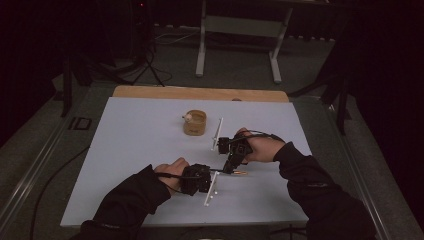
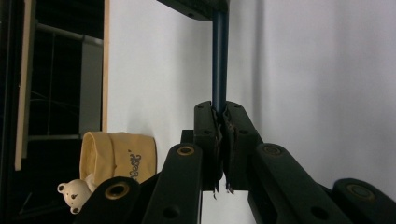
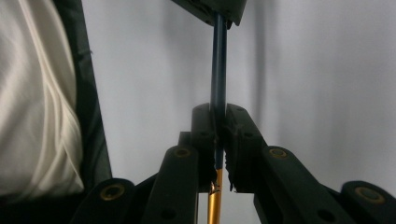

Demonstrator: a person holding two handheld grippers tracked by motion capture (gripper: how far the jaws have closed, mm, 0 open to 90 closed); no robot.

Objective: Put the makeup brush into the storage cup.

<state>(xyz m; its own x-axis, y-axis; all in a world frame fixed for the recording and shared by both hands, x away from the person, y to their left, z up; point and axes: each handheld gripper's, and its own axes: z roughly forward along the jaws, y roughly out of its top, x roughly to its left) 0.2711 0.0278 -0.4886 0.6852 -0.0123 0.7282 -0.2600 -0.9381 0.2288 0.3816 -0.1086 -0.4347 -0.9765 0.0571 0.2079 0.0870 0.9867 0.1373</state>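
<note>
A slim dark blue pen (image 1: 235,172) with a gold end is held level just above the white table (image 1: 140,150), between my two grippers. My left gripper (image 1: 216,172) comes in from the left and is shut on the pen. In the left gripper view its jaws (image 2: 218,114) pinch the blue barrel (image 2: 219,60). My right gripper (image 1: 229,167) points down and toward me, also shut on the pen. In the right gripper view the jaws (image 3: 218,114) clamp the barrel (image 3: 218,60), with the gold end (image 3: 214,205) below them.
A small yellow fabric pot (image 1: 195,122) with a white bear figure (image 2: 74,193) at its rim stands behind the grippers, mid-table. A wooden board edge (image 1: 200,93) runs along the table's far side. A grey metal stand (image 1: 240,30) is on the floor beyond.
</note>
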